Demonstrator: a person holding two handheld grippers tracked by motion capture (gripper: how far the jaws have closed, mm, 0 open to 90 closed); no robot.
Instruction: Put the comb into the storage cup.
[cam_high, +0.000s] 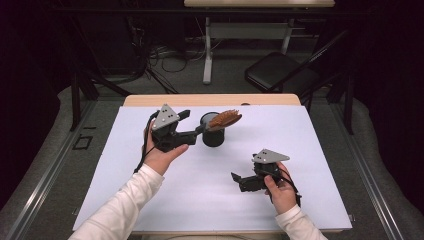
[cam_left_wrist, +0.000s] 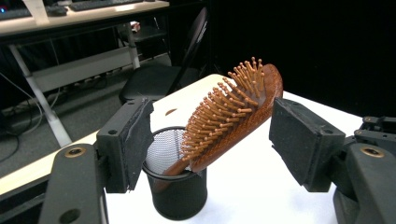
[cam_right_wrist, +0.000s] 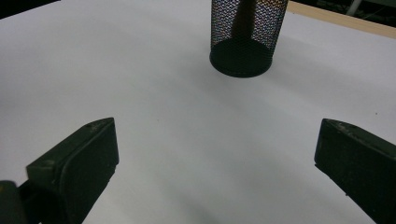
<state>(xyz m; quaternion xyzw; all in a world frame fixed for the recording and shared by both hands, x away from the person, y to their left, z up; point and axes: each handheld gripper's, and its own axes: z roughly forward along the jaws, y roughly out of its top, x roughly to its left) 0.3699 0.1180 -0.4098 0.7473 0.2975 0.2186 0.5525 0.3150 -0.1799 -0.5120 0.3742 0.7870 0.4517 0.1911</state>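
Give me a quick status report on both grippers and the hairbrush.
Left gripper open, pads clear of the hairbrush. Hairbrush stands handle-down in the black mesh cup, leaning on the rim. Right gripper open, nothing between its jaws, apart from the cup. Nothing in the way.

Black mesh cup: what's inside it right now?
The black mesh cup holds a brown wooden hairbrush, handle down, bristled head leaning out over the rim. The cup's bottom is hidden.

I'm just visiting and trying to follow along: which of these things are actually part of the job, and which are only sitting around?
Part of the job:
- wooden hairbrush, standing handle-down in the cup
- black mesh cup
- left gripper, open around the brush head
- right gripper, open, resting low over the white table

Just around:
- folding chair
- desk
- floor cables
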